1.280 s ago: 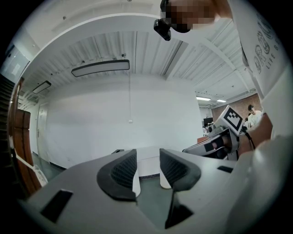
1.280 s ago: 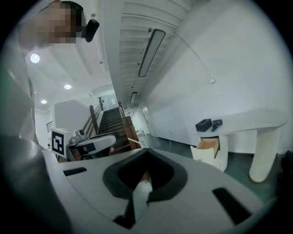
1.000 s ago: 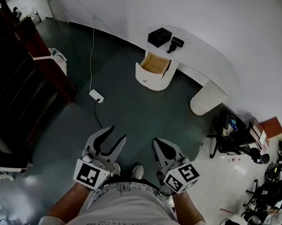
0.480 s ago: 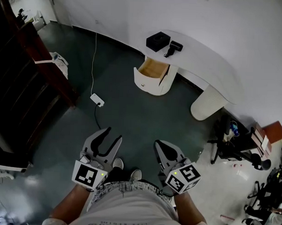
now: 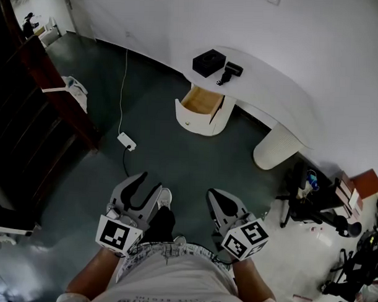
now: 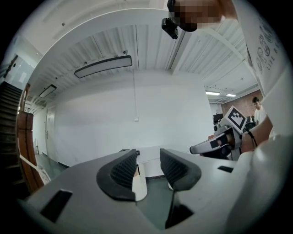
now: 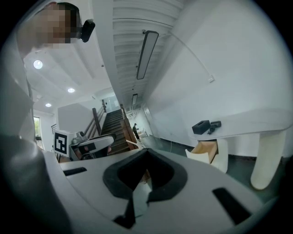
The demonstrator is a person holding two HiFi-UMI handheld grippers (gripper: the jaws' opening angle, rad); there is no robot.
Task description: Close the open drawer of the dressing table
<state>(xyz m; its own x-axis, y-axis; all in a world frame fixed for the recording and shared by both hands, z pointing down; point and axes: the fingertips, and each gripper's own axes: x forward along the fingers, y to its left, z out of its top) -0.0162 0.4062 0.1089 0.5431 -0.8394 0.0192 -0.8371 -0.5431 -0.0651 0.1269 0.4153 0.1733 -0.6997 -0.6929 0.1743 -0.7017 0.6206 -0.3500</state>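
Note:
The white curved dressing table point(image 5: 275, 85) stands against the far wall. Its drawer point(image 5: 202, 102) is pulled out, showing a wooden inside. In the right gripper view the drawer point(image 7: 207, 151) hangs open under the table top point(image 7: 256, 119). A black box point(image 5: 209, 62) and a small black device point(image 5: 231, 71) lie on the top. Both grippers are held low near my waist, well short of the table. My left gripper point(image 5: 149, 182) is open with nothing between its pads point(image 6: 122, 170). My right gripper point(image 5: 215, 201) has its tips touching and holds nothing.
A white power strip point(image 5: 126, 141) with a cable lies on the dark floor left of the path. A dark wooden staircase point(image 5: 29, 111) fills the left side. Chairs and clutter point(image 5: 311, 195) crowd the right. One shoe point(image 5: 164, 197) is stepping forward.
I have walked a little toward the table; a foot has swung forward between the grippers. Both grippers kept their pose and jaw state.

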